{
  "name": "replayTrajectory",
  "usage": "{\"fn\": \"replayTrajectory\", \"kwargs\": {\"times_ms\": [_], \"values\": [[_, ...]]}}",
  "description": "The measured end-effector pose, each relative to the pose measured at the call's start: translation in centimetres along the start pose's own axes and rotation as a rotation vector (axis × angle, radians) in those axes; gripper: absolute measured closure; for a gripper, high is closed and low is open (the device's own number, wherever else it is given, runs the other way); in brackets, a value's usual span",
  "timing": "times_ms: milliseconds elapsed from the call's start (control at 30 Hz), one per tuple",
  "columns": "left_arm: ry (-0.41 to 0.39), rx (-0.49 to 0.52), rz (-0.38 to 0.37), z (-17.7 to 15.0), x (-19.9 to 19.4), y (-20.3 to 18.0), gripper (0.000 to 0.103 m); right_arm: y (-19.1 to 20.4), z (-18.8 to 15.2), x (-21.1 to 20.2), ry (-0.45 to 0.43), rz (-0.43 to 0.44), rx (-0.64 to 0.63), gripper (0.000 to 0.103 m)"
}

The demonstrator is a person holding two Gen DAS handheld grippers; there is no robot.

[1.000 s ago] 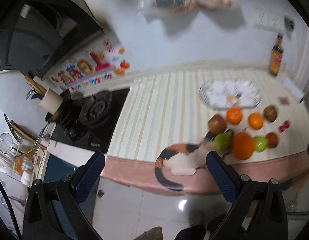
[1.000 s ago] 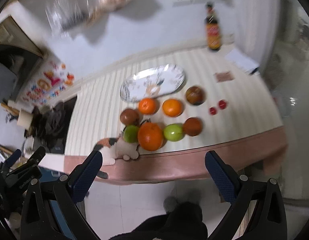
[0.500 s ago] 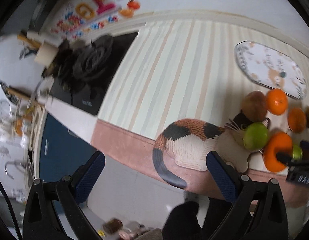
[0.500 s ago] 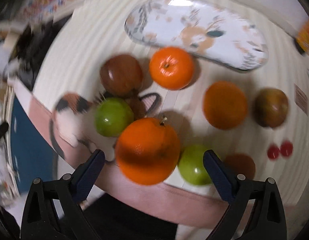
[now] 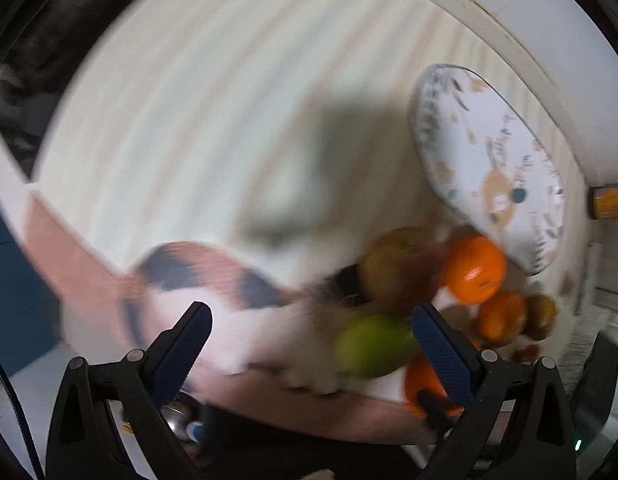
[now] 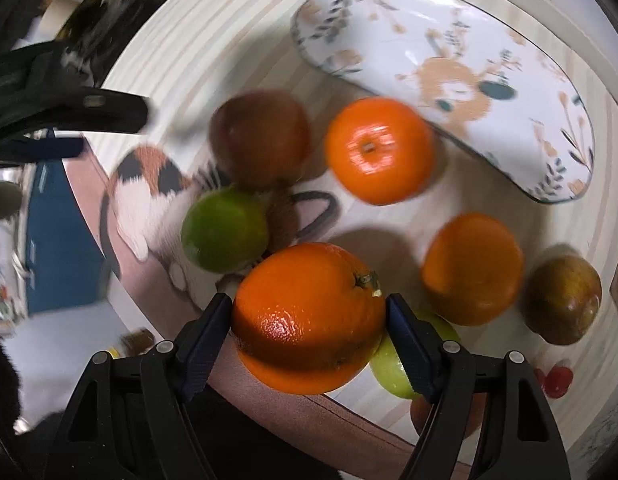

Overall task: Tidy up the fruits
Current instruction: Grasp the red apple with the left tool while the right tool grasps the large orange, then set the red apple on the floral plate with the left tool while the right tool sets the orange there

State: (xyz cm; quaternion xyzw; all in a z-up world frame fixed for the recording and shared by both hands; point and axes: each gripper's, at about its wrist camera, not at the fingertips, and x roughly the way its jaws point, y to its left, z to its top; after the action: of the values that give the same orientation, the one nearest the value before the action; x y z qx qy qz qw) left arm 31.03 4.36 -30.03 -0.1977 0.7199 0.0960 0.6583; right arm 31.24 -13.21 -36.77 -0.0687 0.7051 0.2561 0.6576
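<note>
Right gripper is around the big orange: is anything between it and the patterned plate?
Yes. The right gripper is closing around the large orange. Between it and the oval floral plate sit a glossy small tangerine and a duller orange fruit. Lift it over them.

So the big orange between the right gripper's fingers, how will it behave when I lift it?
The big orange looks round and glossy, so it could slip or roll if released. It fills the closing jaws of the right gripper, so the grip seems to sit at its widest part. It looks firm, probably heavyish. The green apple crowds one finger.
</note>
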Motion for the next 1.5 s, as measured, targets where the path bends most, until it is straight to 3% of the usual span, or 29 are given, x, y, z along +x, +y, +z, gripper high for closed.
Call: {"fn": "replayTrajectory", "kwargs": {"times_ms": [133,233,267,367,400,533,700,1133,1200,1500], "values": [[0.09,0.032,-0.082,1.7,3.1,-2.8,0.006,-1.0,-0.1,-0.6,-0.019,0.016,0.056,0.023],[0.114,0.046,-0.106,2.3,4.4,-4.0,0.008,-1.2,0.1,-0.5,-0.026,0.023,0.097,0.023],[0.114,0.053,-0.107,2.5,4.9,-4.1,0.011,-1.2,0.2,-0.4,-0.027,0.024,0.105,0.023],[0.128,0.075,-0.132,2.9,5.9,-5.1,0.037,-1.6,0.2,-0.7,-0.026,0.023,0.126,0.023],[0.131,0.074,-0.152,3.0,6.2,-5.3,0.038,-1.6,0.2,-0.8,-0.025,0.021,0.131,0.023],[0.101,0.111,-0.125,2.9,6.0,-5.9,0.039,-1.7,0.4,-0.8,-0.022,0.011,0.152,0.023],[0.023,0.167,0.011,2.7,4.9,-4.5,0.039,-1.7,0.6,-0.8,-0.019,-0.004,0.164,0.023],[0.017,0.162,-0.022,3.8,5.0,-3.4,0.039,-1.3,2.0,0.6,0.004,-0.023,0.183,0.022],[0.013,0.168,-0.017,2.8,4.0,-2.1,0.039,-1.2,1.9,0.4,0.007,-0.035,0.177,0.023],[-0.005,0.187,-0.023,2.0,2.4,-2.7,0.039,-0.2,1.8,0.4,0.031,-0.071,0.136,0.023]]}}
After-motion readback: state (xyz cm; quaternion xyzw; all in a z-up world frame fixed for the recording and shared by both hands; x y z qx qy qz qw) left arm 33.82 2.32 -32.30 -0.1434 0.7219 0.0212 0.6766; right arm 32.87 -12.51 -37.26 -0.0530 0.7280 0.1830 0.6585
